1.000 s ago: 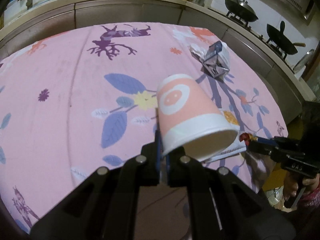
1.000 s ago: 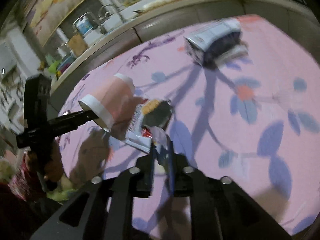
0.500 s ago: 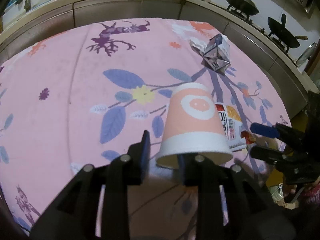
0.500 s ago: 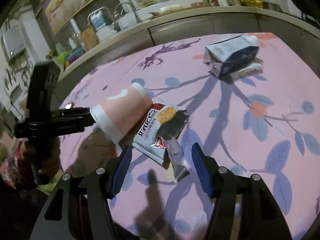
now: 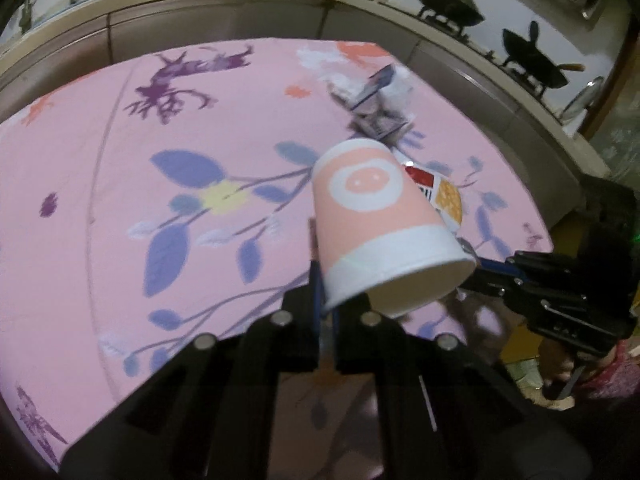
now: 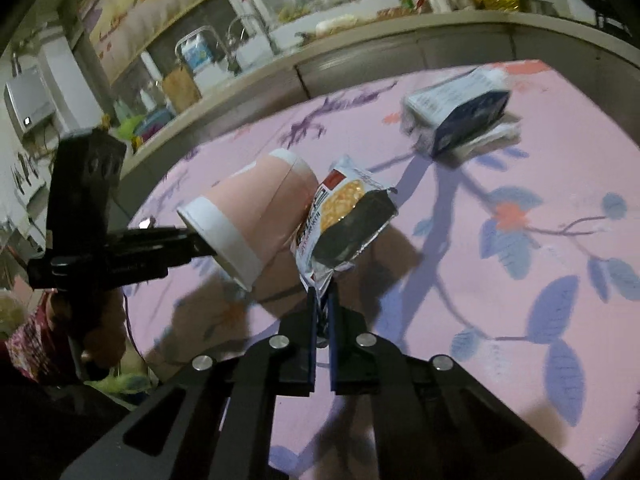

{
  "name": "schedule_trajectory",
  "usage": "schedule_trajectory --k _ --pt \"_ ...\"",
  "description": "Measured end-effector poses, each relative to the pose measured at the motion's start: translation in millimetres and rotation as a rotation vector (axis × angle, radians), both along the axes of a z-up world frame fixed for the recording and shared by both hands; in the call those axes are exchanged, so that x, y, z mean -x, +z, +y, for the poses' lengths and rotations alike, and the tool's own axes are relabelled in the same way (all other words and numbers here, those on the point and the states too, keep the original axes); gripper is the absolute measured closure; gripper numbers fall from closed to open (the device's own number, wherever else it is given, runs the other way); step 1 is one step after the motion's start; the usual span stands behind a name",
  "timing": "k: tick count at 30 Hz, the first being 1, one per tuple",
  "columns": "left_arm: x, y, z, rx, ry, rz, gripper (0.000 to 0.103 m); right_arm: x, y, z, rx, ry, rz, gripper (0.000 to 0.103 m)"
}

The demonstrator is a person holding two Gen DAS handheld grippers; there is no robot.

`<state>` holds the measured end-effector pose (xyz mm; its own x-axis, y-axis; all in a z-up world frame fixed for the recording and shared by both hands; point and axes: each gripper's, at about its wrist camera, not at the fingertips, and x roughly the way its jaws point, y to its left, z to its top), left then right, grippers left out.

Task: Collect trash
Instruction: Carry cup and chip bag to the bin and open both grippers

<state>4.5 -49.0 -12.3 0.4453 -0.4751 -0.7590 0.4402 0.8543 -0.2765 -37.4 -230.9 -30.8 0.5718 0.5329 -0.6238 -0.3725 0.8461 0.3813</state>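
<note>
My left gripper (image 5: 325, 280) is shut on the rim of a pink paper cup (image 5: 376, 216) with a pig face, held tilted above the pink tablecloth. The cup also shows in the right wrist view (image 6: 248, 216), with the left gripper (image 6: 192, 240) on its rim. My right gripper (image 6: 321, 300) is shut on the corner of a snack wrapper (image 6: 344, 216), lifted off the cloth beside the cup. The wrapper shows behind the cup in the left wrist view (image 5: 440, 196), where the right gripper (image 5: 472, 268) reaches in from the right.
A crushed blue-and-white carton (image 6: 460, 116) lies at the far side of the table (image 6: 520, 280), also in the left wrist view (image 5: 376, 108). A kitchen counter (image 5: 200, 8) with woks (image 5: 448, 0) runs behind the table. The table edge is near me.
Both grippers were open half a second ago with cup and wrapper resting on the cloth. Both have shut, and the cup and wrapper are lifted.
</note>
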Motion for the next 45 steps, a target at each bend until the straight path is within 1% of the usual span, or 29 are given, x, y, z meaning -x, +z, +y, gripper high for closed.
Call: schedule_trajectory --k 3,5,9,12,15,16,18,20,22,25,29,31,32,33,34,35,36,39,41,45 --pt "-4.3 8.5 -16.1 0.022 -0.035 0.001 0.099 5.8 6.8 -23.7 -0.034 -0.059 -0.018 0.101" --pt "-9.6 13.4 -35.3 0.025 -0.069 0.001 0.099 8.5 8.1 -39.4 -0.049 -0.1 -0.025 0.101" --pt "-27.5 21.5 -87.3 0.026 -0.151 0.018 0.099 11.6 8.8 -84.4 -0.087 -0.214 -0.042 0.101" --pt "-47.2 28.4 -140.0 0.032 -0.225 0.044 0.099 15.7 8.3 -131.2 -0.122 -0.329 -0.057 0.101" --pt "-69.2 38.8 -208.5 0.025 -0.316 0.043 0.099 15.9 8.1 -178.9 -0.156 -0.444 -0.064 0.101" --pt "-72.7 40.1 -222.1 0.019 -0.33 0.038 0.099 15.9 8.4 -196.0 -0.165 -0.484 -0.067 0.101" --pt "-87.9 45.5 -268.8 0.009 -0.373 0.032 0.099 14.7 8.9 -232.2 -0.182 -0.574 -0.074 0.101" --pt "-104.6 47.6 -314.8 0.006 -0.408 0.045 0.099 12.7 9.1 -271.2 -0.202 -0.665 -0.076 0.101" --pt "-117.8 45.9 -348.8 0.0 -0.428 0.062 0.099 7.3 8.1 -299.2 -0.196 -0.727 -0.079 0.101" --pt "-138.3 36.9 -400.8 -0.027 -0.436 0.089 0.099 -7.8 3.9 -336.2 -0.173 -0.778 -0.061 0.101" --pt "-158.8 17.9 -450.0 -0.08 -0.427 0.116 0.099 -25.8 -6.5 -367.4 -0.17 -0.812 -0.024 0.1" --pt "-167.5 8.3 -468.0 -0.098 -0.423 0.133 0.099 -34.6 -13.2 -378.8 -0.171 -0.819 -0.006 0.099" --pt "-170.3 3.7 -475.4 -0.108 -0.427 0.14 0.098 -36.9 -18.0 -383.6 -0.173 -0.821 0.003 0.096" --pt "-172.2 -2.3 -483.9 -0.128 -0.432 0.15 0.096 -41.1 -21.5 -387.0 -0.179 -0.821 0.008 0.088" --pt "-170.4 -6.8 -485.8 -0.141 -0.426 0.156 0.082 -46.1 -24.8 -388.7 -0.185 -0.821 0.014 0.081" --pt "-171.2 -10.2 -488.1 -0.147 -0.413 0.16 0.066 -41.3 -28.4 -388.4 -0.185 -0.828 0.017 0.058" --pt "-172.0 -11.9 -488.6 -0.14 -0.402 0.159 0.063 -39.9 -30.7 -390.2 -0.185 -0.844 0.013 0.045" --pt "-170.7 -13.3 -487.9 -0.112 -0.391 0.168 0.062 -34.7 -28.2 -390.3 -0.171 -0.868 -0.031 0.045" --pt "-167.6 -8.6 -485.0 -0.098 -0.392 0.162 0.062 -26.0 -24.2 -390.9 -0.19 -0.89 -0.063 0.045" --pt "-150.8 15.5 -466.5 -0.062 -0.399 0.073 0.062 1.2 -16.3 -388.2 -0.237 -0.945 -0.124 0.045"
